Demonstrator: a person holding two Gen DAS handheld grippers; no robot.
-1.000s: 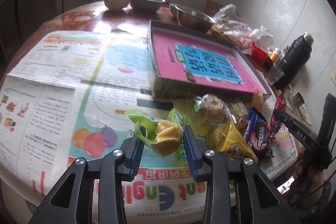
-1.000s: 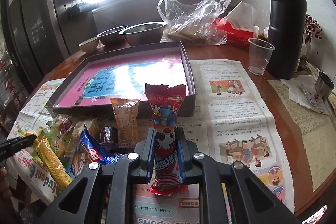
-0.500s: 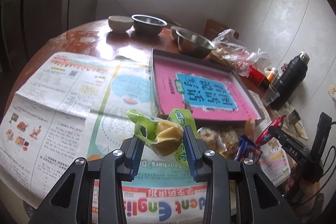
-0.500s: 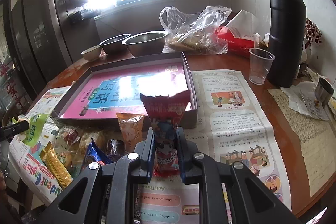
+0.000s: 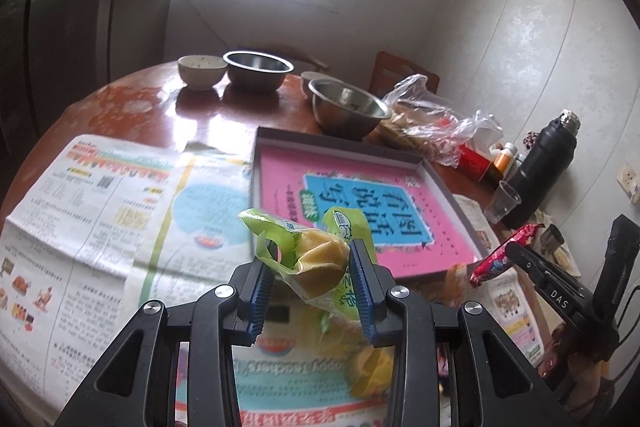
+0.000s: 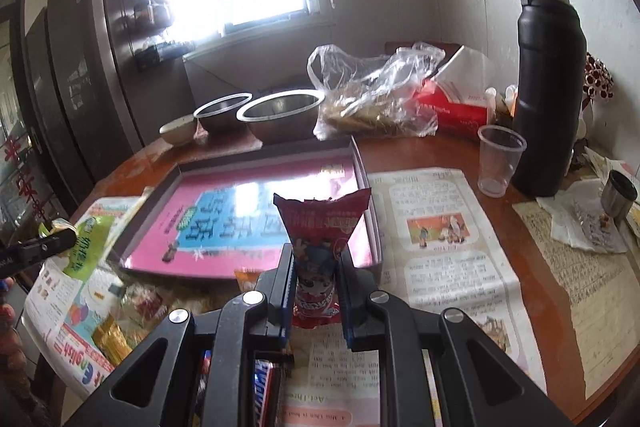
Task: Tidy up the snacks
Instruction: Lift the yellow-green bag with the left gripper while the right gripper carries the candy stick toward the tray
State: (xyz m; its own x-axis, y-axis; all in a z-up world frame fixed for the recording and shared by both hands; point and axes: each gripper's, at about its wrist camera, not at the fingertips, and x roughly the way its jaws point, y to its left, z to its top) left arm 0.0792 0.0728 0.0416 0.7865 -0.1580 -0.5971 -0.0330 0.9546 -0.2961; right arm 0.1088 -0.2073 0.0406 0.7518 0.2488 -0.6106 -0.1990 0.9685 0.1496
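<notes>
Above the newspaper-covered round wooden table [image 5: 132, 107], the left gripper [image 5: 313, 277] has its blue-padded jaws partly closed on a green clear-wrapped yellow cake [image 5: 320, 259], held off the paper just near of the shallow grey box with a pink base [image 5: 344, 195]. The right gripper [image 6: 316, 291] is clamped tight on an upright red foil snack packet [image 6: 320, 231], also lifted, in front of the same box. Loose wrapped snacks [image 6: 116, 331] lie near-left of it.
</notes>
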